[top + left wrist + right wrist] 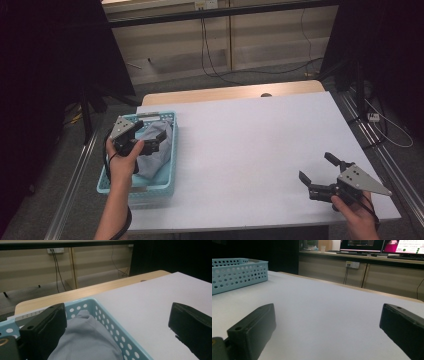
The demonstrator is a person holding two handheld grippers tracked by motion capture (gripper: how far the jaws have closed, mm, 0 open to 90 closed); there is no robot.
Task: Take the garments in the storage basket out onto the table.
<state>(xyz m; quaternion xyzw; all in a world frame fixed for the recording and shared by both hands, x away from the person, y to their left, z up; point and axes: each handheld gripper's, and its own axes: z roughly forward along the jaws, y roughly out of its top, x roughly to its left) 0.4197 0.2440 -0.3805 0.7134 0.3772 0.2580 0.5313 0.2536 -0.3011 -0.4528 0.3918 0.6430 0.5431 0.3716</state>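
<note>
Grey cloth (156, 150) bunched inside light-blue perforated basket (167, 182) at left edge of white table (260, 150), apparently corralled there to stay in 1 spot for pickup. Left gripper (148, 137) poised over basket, jaws spread wide, 1 jaw above the cloth and the other out past the basket's right wall, nothing clamped; seen along its own jaws, cloth (85, 340) just below and between them, heaped against basket wall (117, 337). Likely lined up for a grab at the fabric's raised fold. Right gripper (320, 172) parked at near right of table, well apart from basket, jaws likewise wide and empty, seemingly on standby; basket (237, 275) visible far off from its camera across bare tabletop.
</note>
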